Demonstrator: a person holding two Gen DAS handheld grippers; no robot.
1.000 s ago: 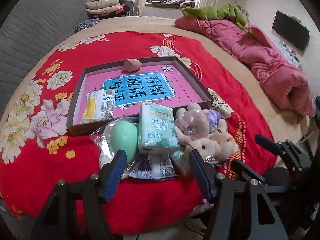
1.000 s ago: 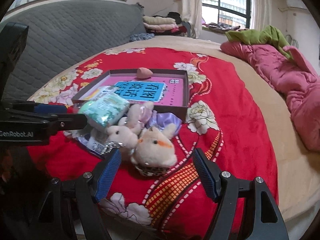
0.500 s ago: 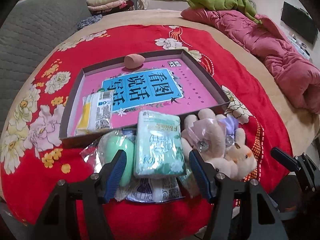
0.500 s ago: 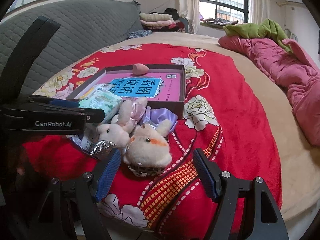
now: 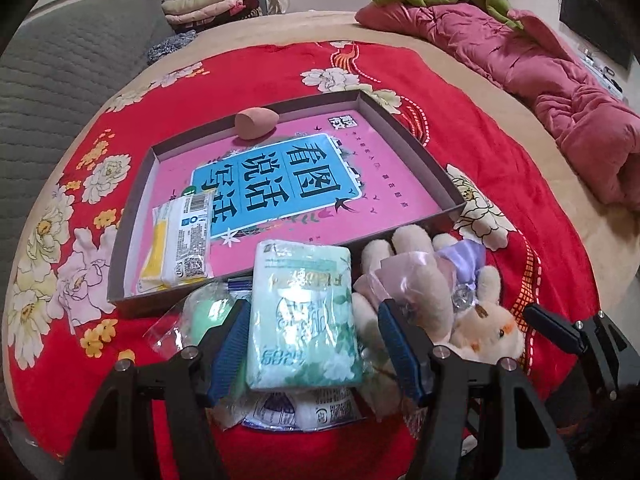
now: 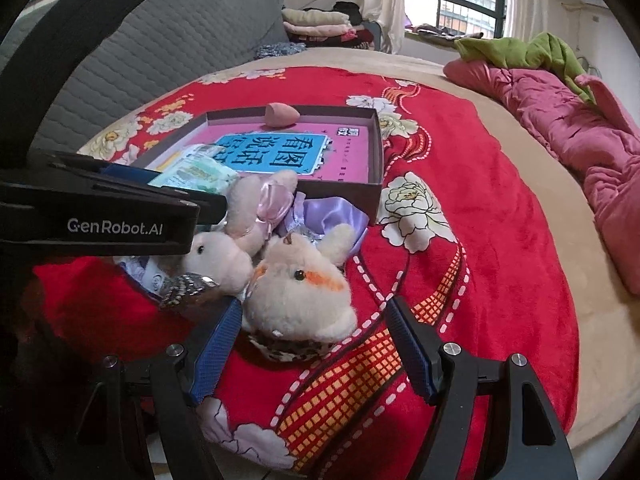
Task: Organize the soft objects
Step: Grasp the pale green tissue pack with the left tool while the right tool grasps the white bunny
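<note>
Soft stuff sits piled at the near edge of our shallow box (image 5: pixel 416 148) on the red blanket (image 5: pixel 256 68). Our left gripper (image 5: pixel 314 346) is spread wide around the green tissue pack (image 5: pixel 304 316), pads not pressing. Right gripper (image 6: pixel 316 354) hangs open around the cream plush toy (image 6: pixel 300 292).

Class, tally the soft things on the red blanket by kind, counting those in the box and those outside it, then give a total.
Plush toys: 2
Tissue packs: 2
Egg-shaped sponges: 2, one pink, one green in a clear bag
Flat printed packets under the pile: at least 1
Total: at least 7
</note>
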